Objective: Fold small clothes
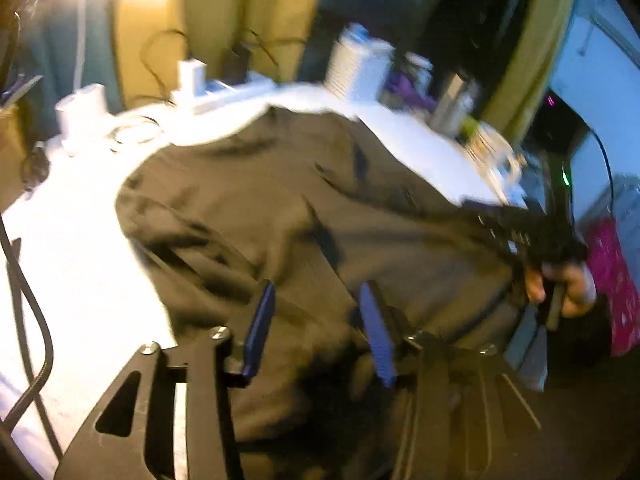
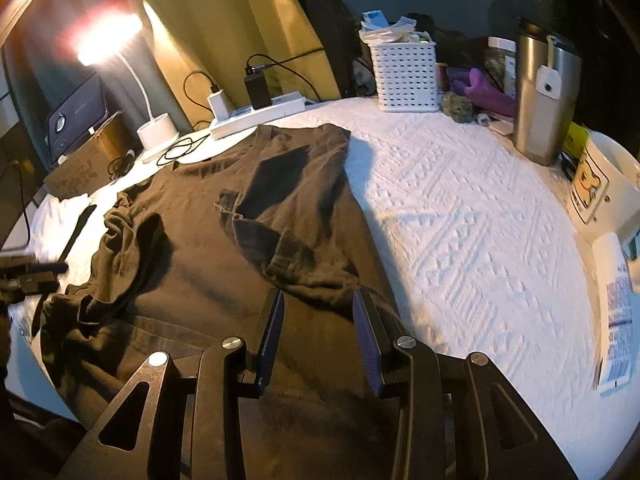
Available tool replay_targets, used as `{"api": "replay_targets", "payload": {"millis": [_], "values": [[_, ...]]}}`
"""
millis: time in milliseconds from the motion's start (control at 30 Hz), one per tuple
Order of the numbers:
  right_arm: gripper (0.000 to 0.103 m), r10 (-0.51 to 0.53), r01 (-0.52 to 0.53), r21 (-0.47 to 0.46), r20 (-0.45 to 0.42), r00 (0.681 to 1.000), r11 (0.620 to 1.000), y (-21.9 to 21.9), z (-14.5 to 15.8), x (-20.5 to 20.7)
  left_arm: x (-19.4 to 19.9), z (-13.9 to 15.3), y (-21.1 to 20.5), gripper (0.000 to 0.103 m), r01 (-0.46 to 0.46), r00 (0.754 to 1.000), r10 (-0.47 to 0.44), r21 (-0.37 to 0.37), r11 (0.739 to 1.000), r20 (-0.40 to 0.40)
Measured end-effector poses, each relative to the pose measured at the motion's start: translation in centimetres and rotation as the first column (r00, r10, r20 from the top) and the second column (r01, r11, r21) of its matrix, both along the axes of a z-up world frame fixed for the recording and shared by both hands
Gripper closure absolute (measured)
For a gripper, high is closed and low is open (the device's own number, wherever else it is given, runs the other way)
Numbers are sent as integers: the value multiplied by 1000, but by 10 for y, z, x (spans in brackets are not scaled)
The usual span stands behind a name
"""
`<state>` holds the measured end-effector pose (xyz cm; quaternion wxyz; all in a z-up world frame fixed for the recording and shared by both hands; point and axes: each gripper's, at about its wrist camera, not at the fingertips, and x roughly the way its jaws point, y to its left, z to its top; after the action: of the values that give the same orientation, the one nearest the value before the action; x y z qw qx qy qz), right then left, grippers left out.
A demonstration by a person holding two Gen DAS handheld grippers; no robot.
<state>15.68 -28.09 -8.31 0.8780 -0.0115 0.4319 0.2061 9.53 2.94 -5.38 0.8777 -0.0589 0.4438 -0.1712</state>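
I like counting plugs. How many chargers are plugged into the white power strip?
2: a white charger at the power strip's left end, a black charger right of it. None seem hidden.

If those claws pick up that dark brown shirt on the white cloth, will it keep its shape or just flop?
The dark brown cotton-looking shirt would probably flop: it already lies in soft wrinkles, with one sleeve folded over the body. It looks thin, so likely light. On the textured white tablecloth it may bunch up rather than slide when pushed.

Brown shirt (image 2: pixel 224 248) on white tablecloth (image 2: pixel 460 208)
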Motion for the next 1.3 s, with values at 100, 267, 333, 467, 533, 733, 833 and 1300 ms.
{"api": "replay_targets", "payload": {"millis": [100, 267, 333, 467, 533, 733, 833, 1300], "values": [[65, 21, -21, -10, 3, 1000, 1000, 10, 2, 7, 24, -9, 22, 55, -95, 995, 96, 41, 995, -17], [60, 105, -105, -13, -1, 994, 994, 45, 5, 12, 50, -40, 66, 48, -240, 967, 248, 131, 962, -49], [24, 142, -142, -7, -3, 990, 990, 63, 4, 15, 55, -49, 77, 32, -262, 960, 271, 123, 957, -66], [22, 222, -222, 17, -1, 975, 975, 102, 3, 24, 70, -62, 83, 31, -249, 963, 257, 103, 963, -74], [22, 240, -240, 33, -4, 971, 970, 120, 2, 30, 75, -64, 81, 31, -228, 971, 233, 96, 969, -53], [54, 326, -320, 68, -97, 941, 945, 177, -21, 51, 83, -67, 84, 85, -203, 979, 205, 91, 975, -17], [90, 354, -357, 4, -146, 924, 934, 204, -41, 56, 84, -64, 90, 90, -223, 975, 223, 101, 970, 16], [94, 300, -310, -182, -81, 951, 933, 226, -40, 80, 84, -57, 123, 46, -334, 942, 336, 147, 931, 13]]}}
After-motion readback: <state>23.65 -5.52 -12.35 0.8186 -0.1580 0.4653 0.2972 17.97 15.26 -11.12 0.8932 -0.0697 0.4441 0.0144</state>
